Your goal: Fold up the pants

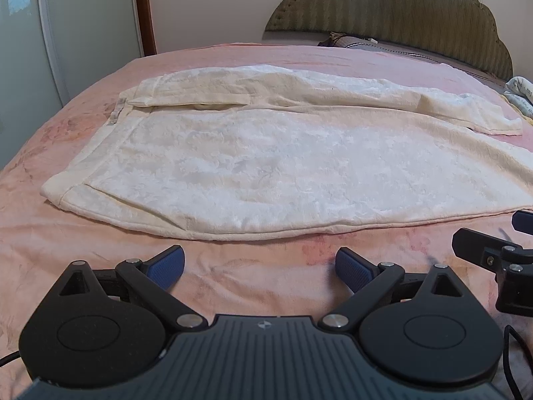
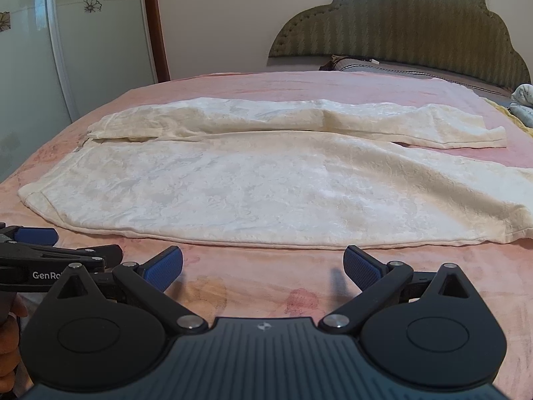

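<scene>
I see cream textured pants (image 1: 266, 153) spread flat on the pink blanket (image 1: 100, 266), my left gripper (image 1: 260, 268) and right gripper (image 2: 263, 266) both wide and empty beside their near edge, "GenRo" readable on 1.

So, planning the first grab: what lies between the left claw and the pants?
Only bare pink blanket separates the left claw from the pants, per the left wrist view.

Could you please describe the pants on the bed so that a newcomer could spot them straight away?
Start at the bed with the scalloped olive-green padded headboard and the pink floral blanket. Spread flat across the blanket lie the cream-white textured fabric pants, waistband left, legs running right. They are the only pale garment on the pink blanket.
</scene>
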